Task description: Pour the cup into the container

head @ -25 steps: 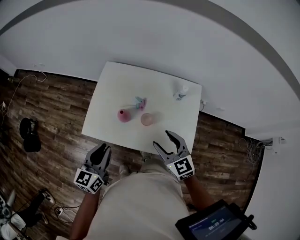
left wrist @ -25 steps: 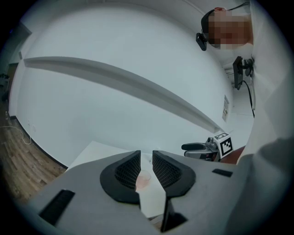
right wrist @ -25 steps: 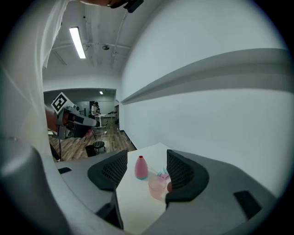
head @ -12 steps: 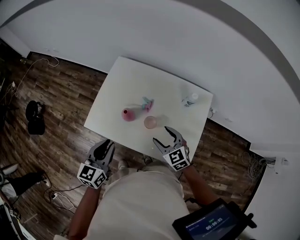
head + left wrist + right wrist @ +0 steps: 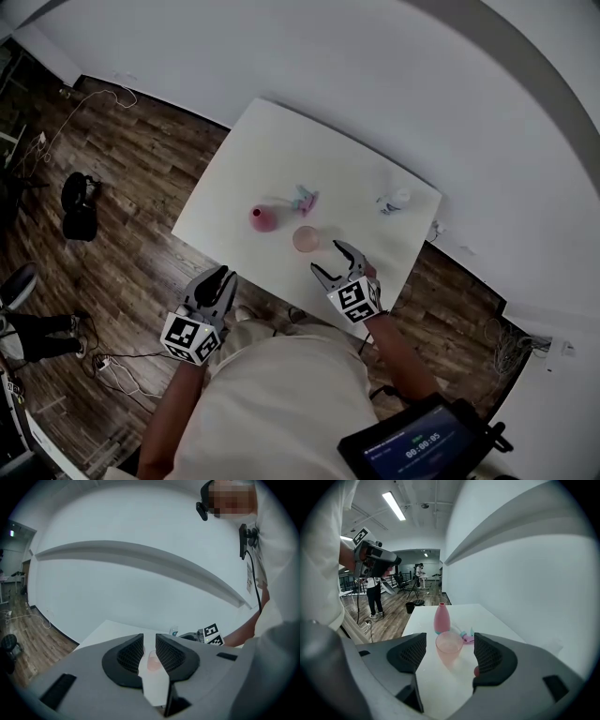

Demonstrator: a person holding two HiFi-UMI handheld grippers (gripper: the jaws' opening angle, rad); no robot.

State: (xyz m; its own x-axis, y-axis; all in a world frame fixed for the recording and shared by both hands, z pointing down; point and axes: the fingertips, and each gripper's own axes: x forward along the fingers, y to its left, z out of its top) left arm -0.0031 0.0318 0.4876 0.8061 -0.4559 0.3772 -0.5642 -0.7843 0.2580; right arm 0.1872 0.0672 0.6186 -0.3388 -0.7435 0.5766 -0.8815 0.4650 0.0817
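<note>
Lower centre: the left gripper (image 5: 149,641), jaws narrowly apart (nothing gripped), frames a distant pink cup (image 5: 153,660) on the white table (image 5: 112,630).

One cup (image 5: 306,239), one pink vase (image 5: 262,218), one clear bottle (image 5: 395,201), one pink-teal item (image 5: 305,200)

right tool (image 5: 330,261) | jaws wider, nearer cup (image 5: 306,238) | left tool (image 5: 217,277) | perhaps slightly forward

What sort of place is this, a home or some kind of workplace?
Probably a workplace, like an open lab or studio. A white table stands by a plain white wall on a wood-plank floor; the right gripper view shows ceiling strip lights and a person standing farther off.
</note>
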